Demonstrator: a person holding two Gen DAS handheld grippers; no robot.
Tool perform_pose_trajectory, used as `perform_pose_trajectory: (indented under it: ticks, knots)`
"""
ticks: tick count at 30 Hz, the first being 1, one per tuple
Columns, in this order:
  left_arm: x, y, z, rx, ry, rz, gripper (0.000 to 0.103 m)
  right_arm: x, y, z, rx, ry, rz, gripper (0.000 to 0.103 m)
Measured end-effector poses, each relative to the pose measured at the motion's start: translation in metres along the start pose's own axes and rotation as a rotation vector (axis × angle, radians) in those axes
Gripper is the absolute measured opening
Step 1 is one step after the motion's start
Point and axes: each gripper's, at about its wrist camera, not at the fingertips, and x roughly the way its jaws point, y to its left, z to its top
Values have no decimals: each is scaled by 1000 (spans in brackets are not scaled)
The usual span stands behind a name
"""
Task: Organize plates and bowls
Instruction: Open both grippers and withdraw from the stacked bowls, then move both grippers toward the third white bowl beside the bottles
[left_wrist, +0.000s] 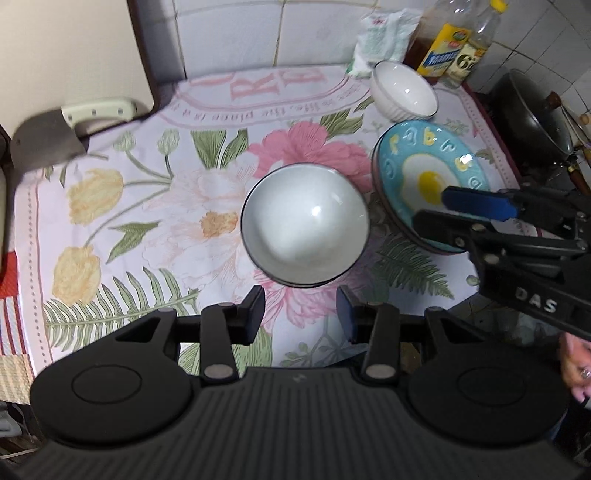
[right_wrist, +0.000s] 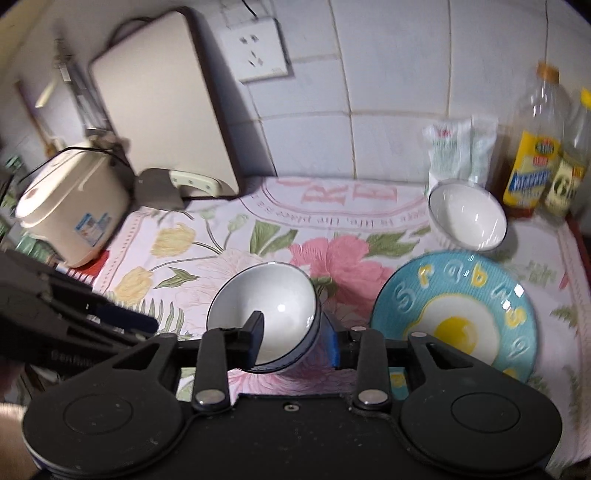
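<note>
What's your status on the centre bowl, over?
Left gripper open, empty. Right gripper open, empty, near egg plate. Centre bowl upright on cloth, untouched. Nothing blocking.

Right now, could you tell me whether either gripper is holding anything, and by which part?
Nothing is held. The left gripper and right gripper both stand open, and the white bowl sits free on the floral cloth.

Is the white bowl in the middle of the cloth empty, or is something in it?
Empty. The middle bowl sits upright on the floral cloth, its white inside bare in both views apart from light glints.
</note>
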Motion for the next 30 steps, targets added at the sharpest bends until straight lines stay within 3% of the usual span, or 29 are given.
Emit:
perform_pose_trajectory:
  ticks: [7, 11, 21, 30]
  knots:
    - [-28, -36, 8, -36, -86, 33, 44, -45, -29, 3, -159, -72, 16, 62]
    - [-40, -63, 12, -63, -158, 52, 47, -64, -52, 5, -223, -95, 34, 67]
    - [-45, -118, 30, -130, -330, 52, 51, -87, -113, 14, -283, -220, 53, 68]
    - [-13, -142, 61, -189, -440, 48, 51, -59, -156, 27, -277, -274, 6, 69]
